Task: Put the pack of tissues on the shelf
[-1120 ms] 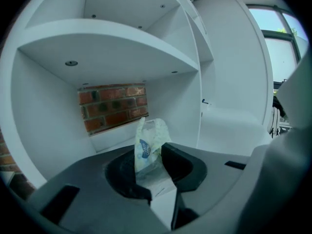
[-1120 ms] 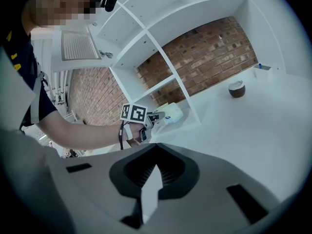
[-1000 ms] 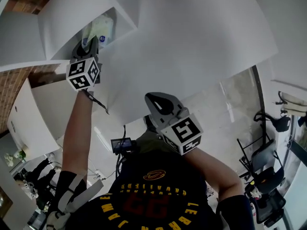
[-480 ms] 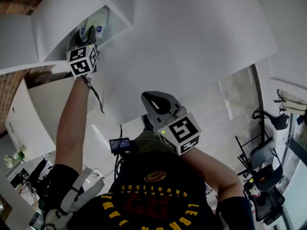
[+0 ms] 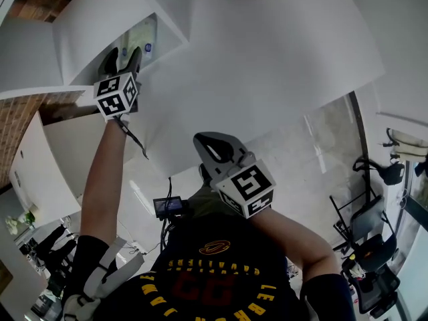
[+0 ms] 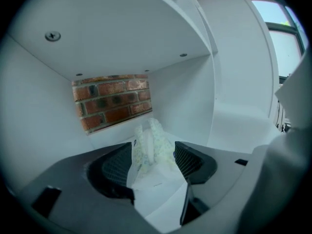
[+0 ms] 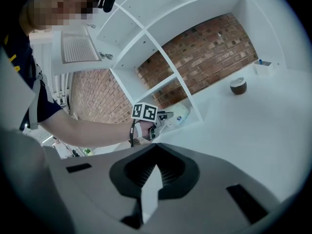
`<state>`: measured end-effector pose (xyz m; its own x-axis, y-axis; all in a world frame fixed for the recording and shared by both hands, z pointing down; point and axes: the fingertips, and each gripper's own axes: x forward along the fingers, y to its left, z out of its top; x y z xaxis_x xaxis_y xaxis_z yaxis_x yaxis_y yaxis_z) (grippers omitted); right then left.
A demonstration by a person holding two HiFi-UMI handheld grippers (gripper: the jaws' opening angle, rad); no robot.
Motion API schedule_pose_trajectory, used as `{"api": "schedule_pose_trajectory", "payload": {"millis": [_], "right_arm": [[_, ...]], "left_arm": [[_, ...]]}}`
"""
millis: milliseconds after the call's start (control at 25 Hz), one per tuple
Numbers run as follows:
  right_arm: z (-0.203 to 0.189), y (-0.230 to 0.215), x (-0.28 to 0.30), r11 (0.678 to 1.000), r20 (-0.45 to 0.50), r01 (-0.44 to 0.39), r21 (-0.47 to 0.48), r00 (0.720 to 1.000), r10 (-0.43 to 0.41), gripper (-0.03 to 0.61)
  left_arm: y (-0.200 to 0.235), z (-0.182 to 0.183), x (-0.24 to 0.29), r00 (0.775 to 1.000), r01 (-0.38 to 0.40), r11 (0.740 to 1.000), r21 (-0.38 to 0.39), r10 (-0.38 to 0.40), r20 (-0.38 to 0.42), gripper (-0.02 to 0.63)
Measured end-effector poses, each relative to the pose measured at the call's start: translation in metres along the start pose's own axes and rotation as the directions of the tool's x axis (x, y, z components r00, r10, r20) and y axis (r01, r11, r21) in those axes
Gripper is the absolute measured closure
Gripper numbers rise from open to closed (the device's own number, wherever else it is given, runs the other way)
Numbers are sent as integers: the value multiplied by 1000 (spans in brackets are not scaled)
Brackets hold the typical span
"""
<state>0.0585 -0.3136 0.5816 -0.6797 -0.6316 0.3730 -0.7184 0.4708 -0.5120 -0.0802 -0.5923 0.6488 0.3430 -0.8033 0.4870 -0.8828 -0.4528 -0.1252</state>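
The pack of tissues (image 5: pixel 144 37), pale with a green print, lies on the floor of a cubby in the white shelf (image 5: pixel 83 35). My left gripper (image 5: pixel 122 57) is at the cubby's mouth and its jaws are opening. In the left gripper view the pack (image 6: pixel 152 143) lies between the spread pads of the left gripper (image 6: pixel 153 151) and they do not press on it. My right gripper (image 5: pixel 217 147) hangs over the white table, shut and empty. The right gripper view shows its own jaws (image 7: pixel 156 147) meeting, and beyond them the left gripper (image 7: pixel 163 117) at the pack (image 7: pixel 179 115).
A brick wall (image 6: pixel 112 101) closes the back of the cubby. On the white table (image 5: pixel 281 65) stand a small dark cup (image 7: pixel 238 86) and a small white box (image 7: pixel 265 67). Black chairs (image 5: pixel 371 236) stand on the floor at the right.
The left gripper's jaws have spread apart and let go of the pack, which now rests inside the cubby. The right gripper has barely shifted.
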Motion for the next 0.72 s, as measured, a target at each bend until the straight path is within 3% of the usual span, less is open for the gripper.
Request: {"api": "schedule_pose_trajectory", "payload": {"millis": [240,560,720], "right_arm": [[-4,7,-15,1000,13,4,12,1000,-4,589],[-1,33,-33,1000,50,10,20,999,-11,589],[-2,57,-44,1000,66,0,14,998,-1,589]], "left_arm": [[-41,3,-64,996,91,995,27,-92,16,354],[-74,24,-179,969,200,977,-77,-186,161,357],[-91,31,-235,956,222,971,-90,-199,216,357]]}}
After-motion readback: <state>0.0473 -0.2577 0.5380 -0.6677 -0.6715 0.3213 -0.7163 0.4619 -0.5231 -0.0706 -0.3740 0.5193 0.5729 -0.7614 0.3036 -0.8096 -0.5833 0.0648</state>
